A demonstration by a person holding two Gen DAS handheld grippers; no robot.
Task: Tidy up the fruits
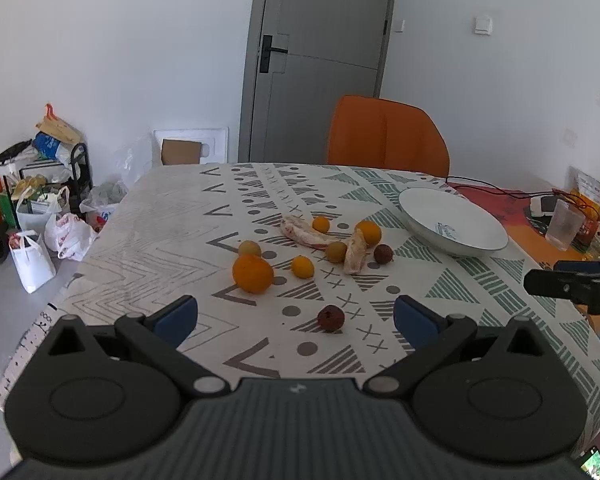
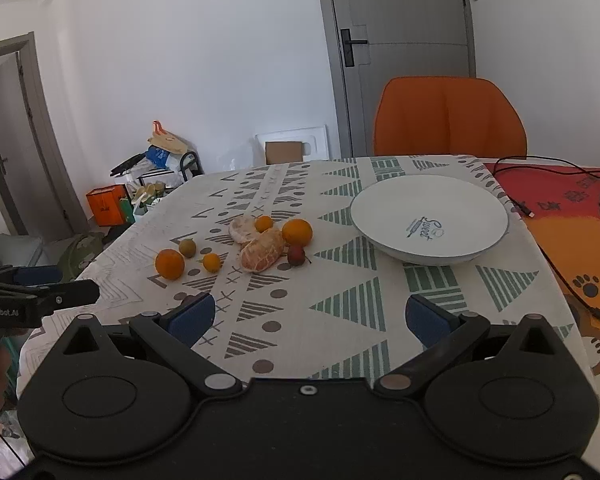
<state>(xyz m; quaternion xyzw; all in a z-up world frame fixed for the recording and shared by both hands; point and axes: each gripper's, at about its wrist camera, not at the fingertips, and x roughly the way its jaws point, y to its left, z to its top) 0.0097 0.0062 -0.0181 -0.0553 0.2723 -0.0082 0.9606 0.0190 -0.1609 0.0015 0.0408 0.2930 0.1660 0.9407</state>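
Fruit lies scattered on the bench (image 1: 148, 248), none of it in the bowl (image 2: 428, 216). Bench carries a patterned cloth. Bowl is white, stands to the right of the fruit, well apart from it.

Left gripper (image 1: 296, 316): jaws spread wide, nothing between them, held above the near part of the bench. A dark red fruit (image 1: 331, 318) lies on the cloth between and just ahead of its fingertips, untouched. Beyond it: a large orange (image 1: 253, 273), with a small orange fruit (image 1: 302, 266) and a yellowish one (image 1: 249, 249) near it.

Further back, two peeled pieces (image 1: 355, 255) lie close together, with another orange (image 1: 367, 233), a small orange fruit (image 1: 321, 224), a greenish-brown one (image 1: 336, 251) and a second dark red fruit (image 1: 383, 254) around them.

Right gripper (image 2: 310, 318): jaws likewise wide apart, empty, above the bench nearer the bowl.

An orange chair (image 2: 450, 116) stands behind the bench. A glass (image 1: 563, 225) stands at the far right.
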